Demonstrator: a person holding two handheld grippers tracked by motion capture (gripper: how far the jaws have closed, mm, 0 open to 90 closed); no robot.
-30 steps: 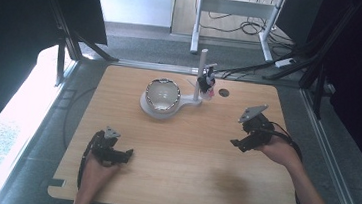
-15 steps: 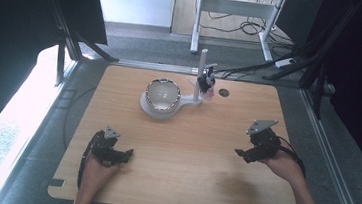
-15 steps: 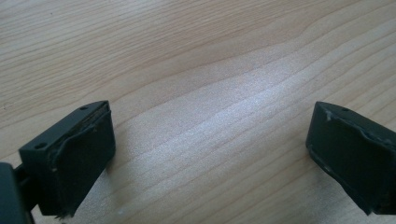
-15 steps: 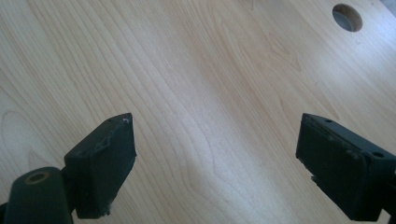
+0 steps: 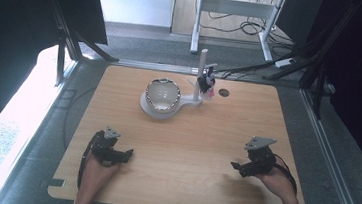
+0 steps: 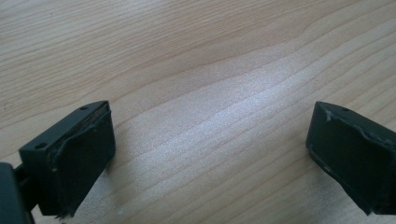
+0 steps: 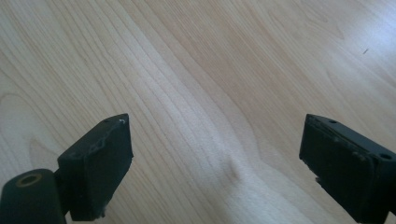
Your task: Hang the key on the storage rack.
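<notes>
I am resting both hands on the wooden table (image 5: 181, 132), well short of the bowl on its white stand (image 5: 162, 95) at the far edge. My left gripper (image 5: 126, 154) is spread and empty; my right gripper (image 5: 235, 165) — its jaws have just been opening — is grasping nothing. I should settle level and steady. Grey floor and cables lie beyond the bowl.

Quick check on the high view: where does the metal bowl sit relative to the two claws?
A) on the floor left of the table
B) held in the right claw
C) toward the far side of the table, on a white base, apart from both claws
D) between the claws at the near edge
C: the metal bowl sits on its white base far up the table, well apart from the left claw and right claw near the front edge.
</notes>
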